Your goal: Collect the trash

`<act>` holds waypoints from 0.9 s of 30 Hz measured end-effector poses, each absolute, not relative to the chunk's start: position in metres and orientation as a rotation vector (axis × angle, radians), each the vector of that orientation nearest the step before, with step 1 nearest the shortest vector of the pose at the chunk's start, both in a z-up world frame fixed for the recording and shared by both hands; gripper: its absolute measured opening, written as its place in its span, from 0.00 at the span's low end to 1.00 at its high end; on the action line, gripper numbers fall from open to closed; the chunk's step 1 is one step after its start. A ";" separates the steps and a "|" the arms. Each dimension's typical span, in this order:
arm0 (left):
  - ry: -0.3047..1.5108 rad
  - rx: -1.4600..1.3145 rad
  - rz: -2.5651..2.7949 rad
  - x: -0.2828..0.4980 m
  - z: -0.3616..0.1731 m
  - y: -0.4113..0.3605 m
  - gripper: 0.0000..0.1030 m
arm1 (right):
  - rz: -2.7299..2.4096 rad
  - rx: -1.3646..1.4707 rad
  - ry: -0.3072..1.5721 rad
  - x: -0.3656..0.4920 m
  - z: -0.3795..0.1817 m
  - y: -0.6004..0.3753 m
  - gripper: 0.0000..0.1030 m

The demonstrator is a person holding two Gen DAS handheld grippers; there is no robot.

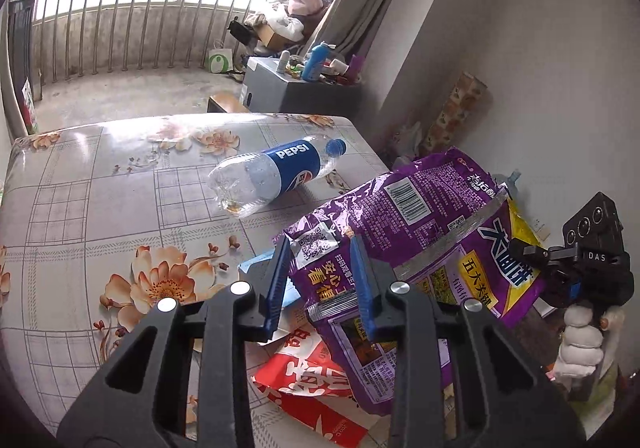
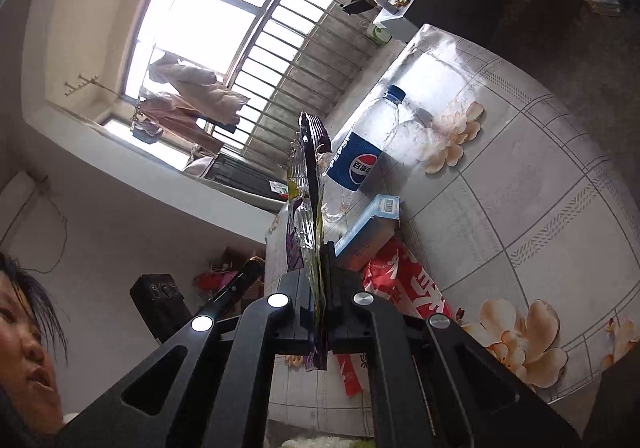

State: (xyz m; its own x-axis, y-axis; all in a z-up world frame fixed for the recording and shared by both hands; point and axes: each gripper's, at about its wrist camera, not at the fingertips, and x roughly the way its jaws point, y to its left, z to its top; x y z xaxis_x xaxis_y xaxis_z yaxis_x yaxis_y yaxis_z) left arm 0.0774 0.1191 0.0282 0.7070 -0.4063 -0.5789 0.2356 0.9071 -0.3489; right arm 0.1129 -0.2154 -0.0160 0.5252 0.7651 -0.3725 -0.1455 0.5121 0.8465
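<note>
A crinkled purple snack bag (image 1: 420, 232) hangs above a table (image 1: 100, 176) covered in glossy floral oilcloth, its edge pinched flat in the right gripper (image 2: 322, 268), whose jaws are pressed together on the foil. The left gripper (image 1: 320, 252) stands partly spread around the bag's lower corner; whether its blue fingers (image 1: 278, 276) press it cannot be told. Beneath lie a red wrapper (image 1: 316, 376) and a pale blue box (image 2: 370, 228); beyond, a clear plastic bottle (image 1: 276, 172) lies on its side.
</note>
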 end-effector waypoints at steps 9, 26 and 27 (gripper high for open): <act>0.754 -0.272 -0.722 0.073 0.031 0.026 0.23 | 0.440 0.829 0.848 0.042 -0.026 -0.302 0.04; 1.027 -0.096 -0.849 0.074 -0.098 -0.117 0.07 | 0.410 0.660 0.842 0.026 -0.049 -0.286 0.04; 1.031 -0.113 -0.845 0.077 -0.100 -0.114 0.07 | 0.431 0.667 0.843 0.028 -0.052 -0.283 0.04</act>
